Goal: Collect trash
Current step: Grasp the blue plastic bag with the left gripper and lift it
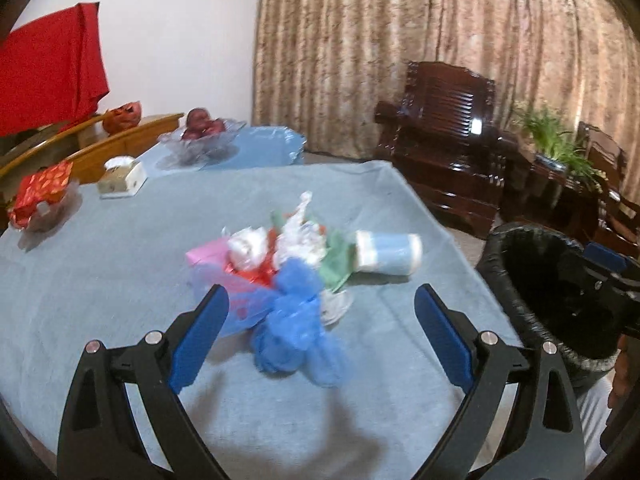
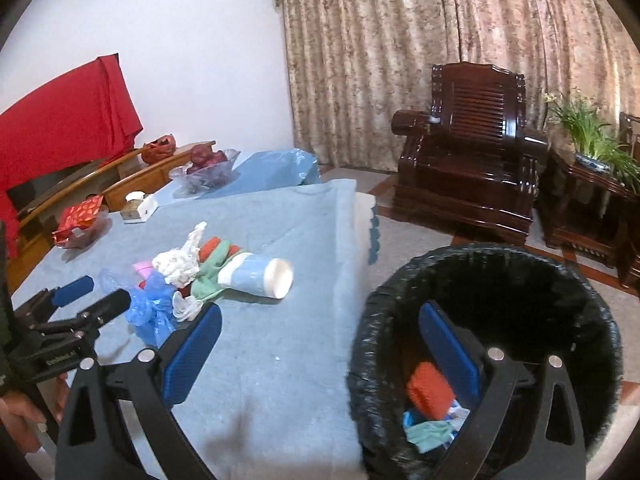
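A pile of trash (image 1: 280,256) lies mid-table: a blue plastic bag (image 1: 298,328), white crumpled paper (image 1: 248,248), pink, red and green scraps, and a tipped paper cup (image 1: 388,256). My left gripper (image 1: 322,312) is open and empty, its jaws on either side of the blue bag just above the table. The pile (image 2: 180,272) and cup (image 2: 260,276) also show in the right wrist view. My right gripper (image 2: 320,332) is open and empty at the table's right edge, one finger over the black-lined bin (image 2: 480,344), which holds a red scrap (image 2: 430,390) and other wrappers.
The table wears a blue cloth (image 1: 120,280). At its far side stand a tissue box (image 1: 122,180), a glass fruit bowl (image 1: 200,136) and a red snack packet (image 1: 40,192). The bin (image 1: 548,288) stands off the right edge. A dark wooden armchair (image 2: 472,148) and a plant (image 2: 592,140) stand beyond.
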Tool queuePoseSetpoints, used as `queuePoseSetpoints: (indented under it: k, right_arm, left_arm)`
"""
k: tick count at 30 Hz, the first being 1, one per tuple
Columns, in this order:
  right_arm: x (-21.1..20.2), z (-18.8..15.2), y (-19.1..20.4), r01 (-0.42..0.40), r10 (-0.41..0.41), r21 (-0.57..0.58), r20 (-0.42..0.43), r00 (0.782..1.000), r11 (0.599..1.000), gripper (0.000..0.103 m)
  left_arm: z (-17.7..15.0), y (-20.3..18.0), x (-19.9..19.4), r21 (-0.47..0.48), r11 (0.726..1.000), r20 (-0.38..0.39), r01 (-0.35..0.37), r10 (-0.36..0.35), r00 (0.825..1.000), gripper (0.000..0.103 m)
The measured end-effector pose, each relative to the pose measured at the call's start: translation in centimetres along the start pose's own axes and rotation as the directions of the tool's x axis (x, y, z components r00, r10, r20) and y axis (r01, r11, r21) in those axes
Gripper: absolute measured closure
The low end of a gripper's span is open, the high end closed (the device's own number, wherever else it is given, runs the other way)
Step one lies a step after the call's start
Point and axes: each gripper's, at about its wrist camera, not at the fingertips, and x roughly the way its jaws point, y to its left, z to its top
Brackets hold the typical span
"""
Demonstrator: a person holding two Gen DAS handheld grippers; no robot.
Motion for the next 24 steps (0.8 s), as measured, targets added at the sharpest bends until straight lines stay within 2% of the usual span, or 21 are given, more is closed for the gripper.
queuePoseSetpoints:
  k: [10, 13, 16, 18, 21, 24]
  right_arm:
    - [2.5, -0.2, 1.3, -0.004, 0.004, -0.024, -0.023, 1.0, 1.0, 0.006]
    - [2.9, -0.3, 1.7, -0.005, 0.004, -0.044, -0.029, 1.0, 0.999, 0.006]
    - [3.2, -0.4, 2.0, -0.006, 0.003, -0.059, -0.036, 0.999, 0.998, 0.006]
    - [3.5, -0.5, 2.1, -0.005, 0.003, -0.068, -0.04, 0.999, 0.998, 0.006]
    - [3.7, -0.5, 2.3, -0.006, 0.003, -0.07, -0.044, 0.999, 0.998, 0.006]
    - [3.8, -0.5, 2.4, -0.008, 0.005, -0.072, -0.046, 0.999, 0.997, 0.006]
  left_arm:
    - [-1.4, 1.4, 3.7, -0.042, 0.998, -0.061, -0.046, 0.043, 0.997, 0.012]
    - [-1.6, 1.4, 4.8, -0.055, 0.997, -0.085, -0.046, 0.041, 0.995, 0.023]
    - [-1.8, 1.6, 5.6, -0.071, 0.997, -0.111, -0.035, 0.027, 0.993, 0.039]
    - [-2.1, 1.8, 6.0, -0.08, 0.997, -0.128, -0.022, 0.011, 0.992, 0.064]
    - [-2.3, 1.8, 5.8, -0.077, 0.997, -0.127, -0.021, 0.011, 0.992, 0.073]
    - [-2.3, 1.8, 5.3, -0.077, 0.997, -0.118, -0.027, 0.018, 0.993, 0.077]
